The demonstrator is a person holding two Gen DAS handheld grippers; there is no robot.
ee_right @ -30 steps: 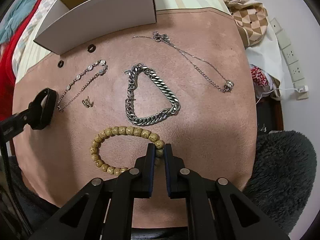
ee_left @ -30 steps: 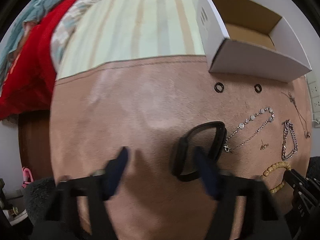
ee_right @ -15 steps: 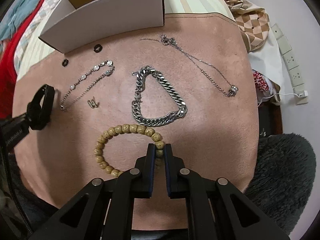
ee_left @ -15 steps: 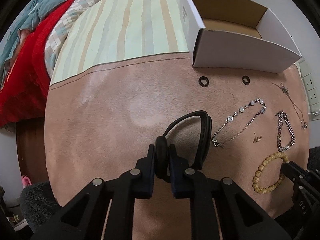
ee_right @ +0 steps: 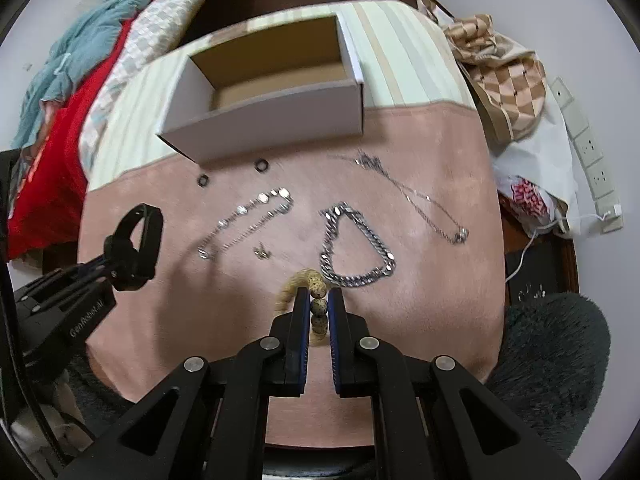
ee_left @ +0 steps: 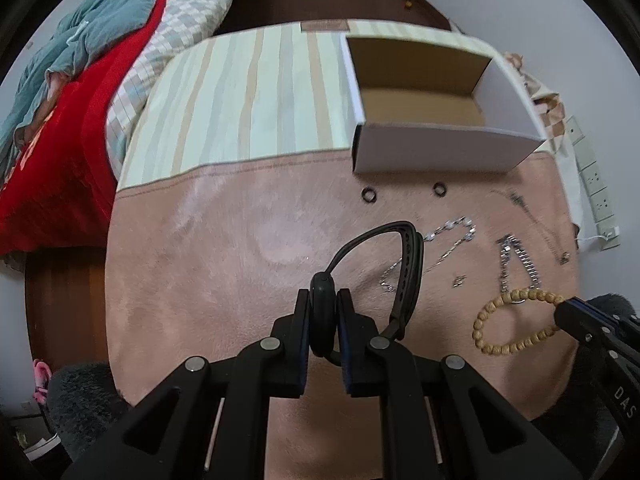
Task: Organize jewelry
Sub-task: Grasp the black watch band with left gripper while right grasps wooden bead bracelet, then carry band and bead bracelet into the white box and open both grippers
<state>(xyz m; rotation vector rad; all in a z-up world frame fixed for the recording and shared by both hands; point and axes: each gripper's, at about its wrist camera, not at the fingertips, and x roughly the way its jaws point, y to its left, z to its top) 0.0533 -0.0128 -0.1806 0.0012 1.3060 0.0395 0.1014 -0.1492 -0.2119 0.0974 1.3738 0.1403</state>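
Note:
My left gripper (ee_left: 324,300) is shut on a black wristband (ee_left: 408,268) and holds it above the pink cloth; it also shows in the right wrist view (ee_right: 136,248). My right gripper (ee_right: 319,298) is shut on a wooden bead bracelet (ee_right: 319,308), lifted off the cloth and hanging blurred; the bracelet also shows in the left wrist view (ee_left: 508,320). An open white box (ee_right: 280,116) stands at the back. On the cloth lie a heavy silver chain (ee_right: 356,244), a crystal bracelet (ee_right: 248,220), a thin necklace (ee_right: 420,204), a small earring (ee_right: 262,254) and two black rings (ee_right: 262,165).
The pink cloth (ee_right: 420,300) covers a round table, with a striped cloth (ee_left: 240,100) at its back. A bed with red and teal bedding (ee_left: 60,100) lies to the left. Bags (ee_right: 504,76) and a power strip (ee_right: 592,160) are on the right.
My left gripper closed on the black wristband and lifted it. My right gripper lifted the bead bracelet off the cloth. Both moved up and back, showing more of the box.

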